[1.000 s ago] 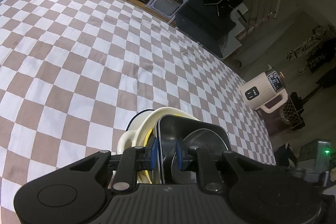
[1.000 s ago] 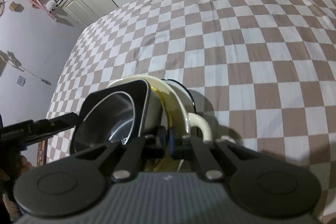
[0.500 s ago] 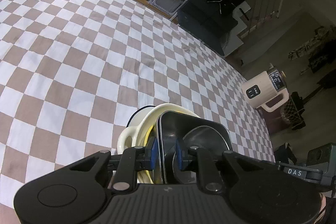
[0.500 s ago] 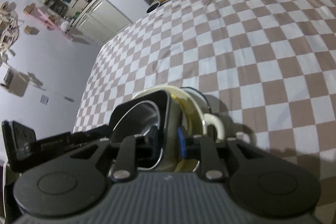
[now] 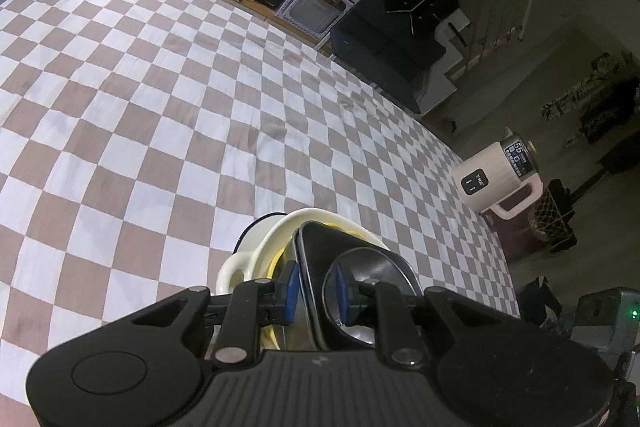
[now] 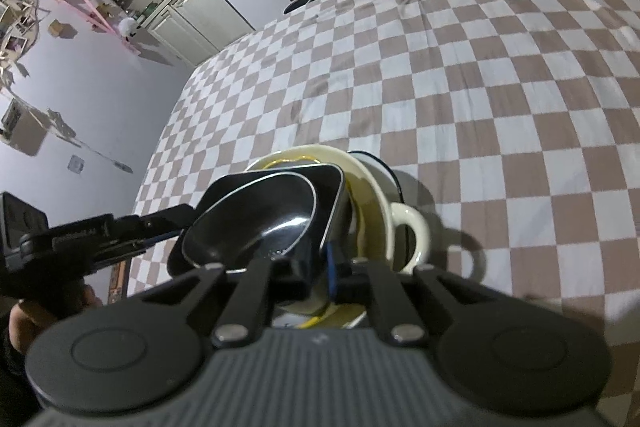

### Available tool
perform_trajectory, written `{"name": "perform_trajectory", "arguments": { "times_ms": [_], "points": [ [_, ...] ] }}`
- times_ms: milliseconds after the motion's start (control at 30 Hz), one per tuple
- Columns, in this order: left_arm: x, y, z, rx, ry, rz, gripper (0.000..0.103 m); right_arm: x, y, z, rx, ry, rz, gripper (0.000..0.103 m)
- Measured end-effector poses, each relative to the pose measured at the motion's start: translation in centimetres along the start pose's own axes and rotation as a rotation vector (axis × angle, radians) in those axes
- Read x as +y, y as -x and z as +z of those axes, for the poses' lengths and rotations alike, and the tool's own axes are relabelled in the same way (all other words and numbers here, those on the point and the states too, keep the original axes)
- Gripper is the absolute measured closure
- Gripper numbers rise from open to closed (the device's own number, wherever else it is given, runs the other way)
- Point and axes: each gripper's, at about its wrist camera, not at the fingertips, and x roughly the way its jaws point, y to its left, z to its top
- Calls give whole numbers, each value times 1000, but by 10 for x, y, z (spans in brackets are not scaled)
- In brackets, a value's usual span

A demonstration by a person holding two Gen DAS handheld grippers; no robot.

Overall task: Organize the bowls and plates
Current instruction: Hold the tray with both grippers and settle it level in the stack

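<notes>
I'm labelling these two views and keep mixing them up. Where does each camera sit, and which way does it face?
Left wrist: on the left gripper, looking down across the checked cloth; its blue pads pinch the black tray's wall.
Right wrist: on the right gripper, facing the tray's other side; the left gripper and a hand show.
Both share the tray, the cream bowl and the cloth.
</notes>
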Motion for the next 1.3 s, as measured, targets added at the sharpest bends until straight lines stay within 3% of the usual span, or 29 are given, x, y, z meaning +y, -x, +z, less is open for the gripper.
{"name": "perform_trajectory", "arguments": {
  "times_ms": [467,900,1167,1300],
  "points": [
    [-1,3,-2,-18,-15,-22,79,22,7,-16,-72,156,-52,93],
    [0,-1,-4,0,-24,-5,79,23,8,-17,-87,190,-60,93],
    [4,-3,-5,18,-11,38,76,13,7,-10,-58,112,-32,88],
    [11,-6,-3,25,33,10,76,11,8,-7,-71,86,-31,86]
  ]
}}
